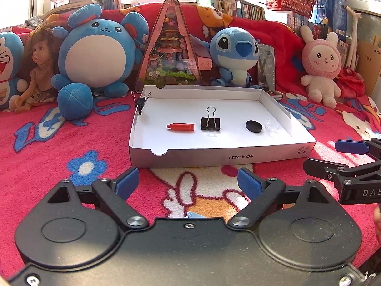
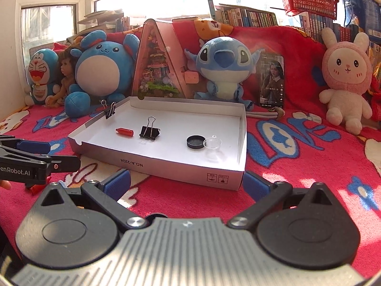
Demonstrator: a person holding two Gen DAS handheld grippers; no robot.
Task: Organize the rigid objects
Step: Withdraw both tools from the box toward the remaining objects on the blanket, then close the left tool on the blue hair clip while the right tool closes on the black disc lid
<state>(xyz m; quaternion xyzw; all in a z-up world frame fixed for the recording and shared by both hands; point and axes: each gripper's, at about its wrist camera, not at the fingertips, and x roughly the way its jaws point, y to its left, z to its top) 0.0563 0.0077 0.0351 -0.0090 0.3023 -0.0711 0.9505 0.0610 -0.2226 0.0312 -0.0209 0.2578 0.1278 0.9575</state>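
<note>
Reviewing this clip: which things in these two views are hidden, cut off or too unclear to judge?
- Light blue object, left wrist view: mostly hidden behind the left gripper body; identity unclear.
- Right gripper, left wrist view: cut off by the right edge.
- Clear dome in the white box: transparent; contact with the black cap cannot be settled.
- Small print on the box label, right wrist view: too small to read.

Surface: you worked over a red cartoon blanket.
On it: white box, plush toys, a doll.
</note>
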